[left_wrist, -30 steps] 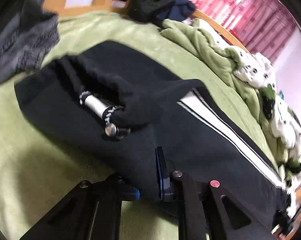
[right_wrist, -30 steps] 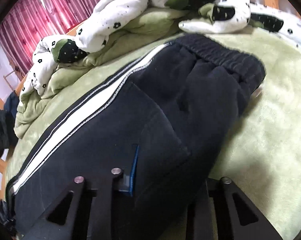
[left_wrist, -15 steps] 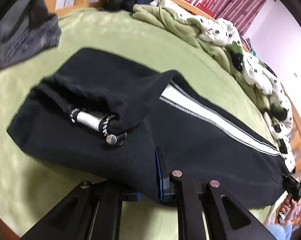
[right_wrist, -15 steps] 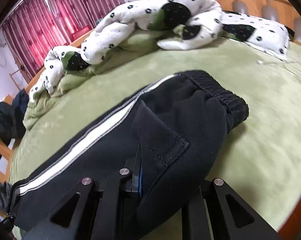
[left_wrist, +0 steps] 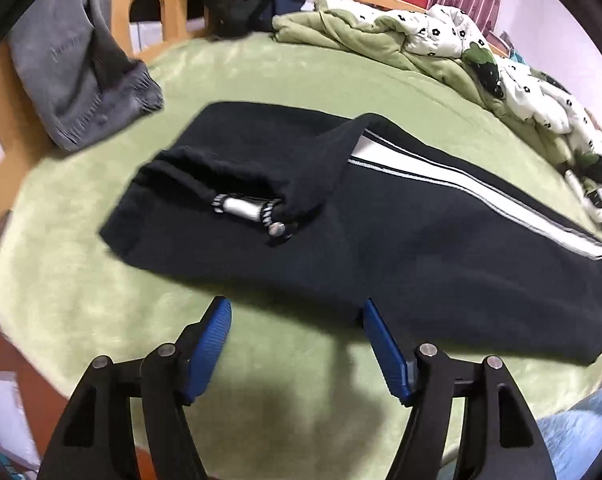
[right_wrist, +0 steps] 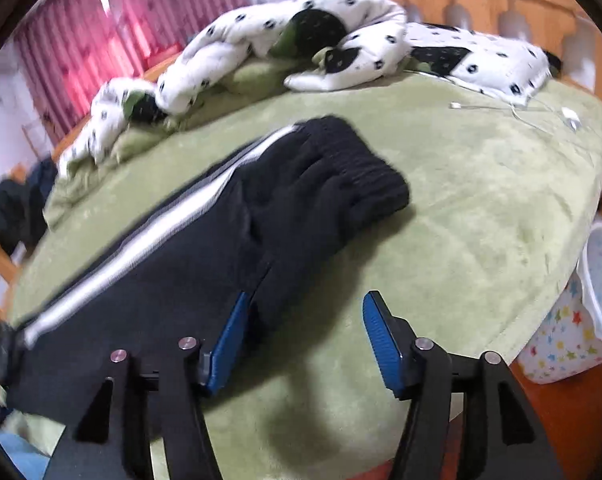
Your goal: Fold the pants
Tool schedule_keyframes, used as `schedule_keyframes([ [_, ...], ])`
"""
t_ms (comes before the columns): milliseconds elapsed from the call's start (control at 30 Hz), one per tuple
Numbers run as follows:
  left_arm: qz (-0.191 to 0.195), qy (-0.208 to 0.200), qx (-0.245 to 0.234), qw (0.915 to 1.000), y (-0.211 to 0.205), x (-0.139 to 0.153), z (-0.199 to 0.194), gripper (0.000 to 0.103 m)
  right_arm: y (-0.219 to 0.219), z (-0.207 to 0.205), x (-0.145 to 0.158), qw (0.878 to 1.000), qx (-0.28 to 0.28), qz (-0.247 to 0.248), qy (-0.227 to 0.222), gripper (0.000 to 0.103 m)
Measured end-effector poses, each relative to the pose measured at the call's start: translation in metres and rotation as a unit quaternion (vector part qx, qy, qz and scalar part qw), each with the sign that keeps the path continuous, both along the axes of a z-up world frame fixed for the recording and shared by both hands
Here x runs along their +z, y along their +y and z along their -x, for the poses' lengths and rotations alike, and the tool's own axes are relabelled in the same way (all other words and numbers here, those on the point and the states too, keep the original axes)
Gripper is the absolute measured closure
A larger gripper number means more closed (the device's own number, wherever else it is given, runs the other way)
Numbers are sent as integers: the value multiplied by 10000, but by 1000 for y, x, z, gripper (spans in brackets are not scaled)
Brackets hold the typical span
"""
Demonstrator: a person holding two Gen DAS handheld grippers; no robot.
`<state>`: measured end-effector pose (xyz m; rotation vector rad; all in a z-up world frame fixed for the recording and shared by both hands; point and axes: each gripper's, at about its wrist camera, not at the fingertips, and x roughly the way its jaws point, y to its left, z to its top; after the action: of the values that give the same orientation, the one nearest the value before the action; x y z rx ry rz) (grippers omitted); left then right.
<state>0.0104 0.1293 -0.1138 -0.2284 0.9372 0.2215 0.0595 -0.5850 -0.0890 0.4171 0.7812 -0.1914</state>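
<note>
Black pants [left_wrist: 401, 240] with a white side stripe lie flat on a green bedspread [left_wrist: 281, 80], folded lengthwise. The waistband with a white-tipped drawstring [left_wrist: 245, 210] is at the left in the left wrist view. The ribbed end [right_wrist: 353, 168] shows in the right wrist view. My left gripper [left_wrist: 295, 314] is open and empty, just in front of the pants' near edge. My right gripper [right_wrist: 305, 308] is open and empty, its left pad [right_wrist: 231, 336] touching the pants' near edge.
A rumpled white and green duvet [right_wrist: 293, 44] lies along the far side of the bed. Grey clothes [left_wrist: 81, 68] hang over the wooden footboard at the left. A white bin with stars [right_wrist: 573, 320] stands beside the bed at the right. A charger cable [right_wrist: 541, 114] lies near the headboard.
Both grippers have opened and let go of the pants' near edge, then drawn back. The pants now lie flat on the bed.
</note>
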Motion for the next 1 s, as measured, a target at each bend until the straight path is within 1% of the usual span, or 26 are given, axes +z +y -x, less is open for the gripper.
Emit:
schedule_keyframes([
  [67, -95, -36, 63, 9999, -1, 3, 1, 36, -16, -5, 1, 9987, -191, -448, -120, 35],
  [133, -255, -21, 208, 9995, 4, 6, -2, 36, -30, -20, -5, 9952, -483, -833, -167, 35],
  [200, -329, 29, 309, 9990, 7, 9, -9, 36, -39, -39, -16, 9913, -699, -1111, -92, 35],
  [300, -225, -54, 479, 9986, 17, 16, -11, 36, -48, -66, -37, 9840, -954, -1500, 113, 35],
  [367, -199, -210, 496, 9984, 20, 22, -12, 36, -52, -82, -50, 9779, -1031, -1812, 149, 35],
  [400, -178, -328, 471, 9982, 21, 25, -13, 36, -52, -89, -53, 9767, -1064, -1857, 137, 37],
  [433, -166, -394, 450, 9981, 21, 27, -13, 36, -52, -96, -51, 9779, -1082, -1781, 144, 39],
  [467, -165, -421, 441, 9980, 21, 28, -13, 36, -50, -103, -47, 9807, -1162, -1561, 206, 56],
  [500, -145, -435, 422, 9981, 21, 30, -15, 36, -49, -108, -41, 9842, -1210, -1271, 217, 66],
  [533, -107, -460, 393, 9981, 21, 31, -15, 36, -50, -111, -30, 9888, -1084, -1024, 87, 68],
  [567, -66, -506, 352, 9981, 20, 31, -15, 36, -52, -109, -16, 9914, -872, -945, -235, 69],
  [600, -21, -565, 300, 9980, 19, 32, -15, 36, -53, -105, -2, 9927, -651, -852, -553, 69],
  [633, -13, -608, 257, 9978, 18, 32, -14, 36, -51, -101, 10, 9937, -488, -635, -781, 69],
  [667, -33, -622, 243, 9978, 17, 32, -14, 36, -47, -100, 14, 9949, -434, -400, -819, 66],
  [700, -57, -623, 258, 9977, 16, 31, -14, 36, -43, -104, 11, 9967, -413, -194, -665, 61],
  [733, -44, -583, 290, 9979, 19, 30, -15, 36, -40, -111, 0, 9989, -392, 54, -264, 59],
  [767, 9, -532, 314, 9981, 21, 29, -16, 36, -39, -114, -8, 9990, -409, 151, 35, 57],
  [800, 108, -422, 339, 9985, 24, 27, -16, 36, -40, -115, -21, 9981, -416, 174, 428, 54],
  [833, 148, -329, 361, 9987, 26, 26, -17, 36, -42, -112, -32, 9968, -351, 74, 717, 52],
  [867, 157, -303, 337, 9988, 26, 26, -16, 36, -45, -102, -37, 9967, -351, -11, 730, 48],
  [900, 122, -328, 285, 9990, 26, 26, -15, 36, -47, -89, -36, 9971, -423, -16, 637, 41],
  [967, 55, -339, 213, 9992, 25, 25, -16, 36, -49, -60, -28, 9962, -606, 172, 605, 39],
  [1000, 86, -339, 127, 9993, 24, 24, -19, 36, -50, -49, -24, 9963, -575, 188, 610, 39],
])
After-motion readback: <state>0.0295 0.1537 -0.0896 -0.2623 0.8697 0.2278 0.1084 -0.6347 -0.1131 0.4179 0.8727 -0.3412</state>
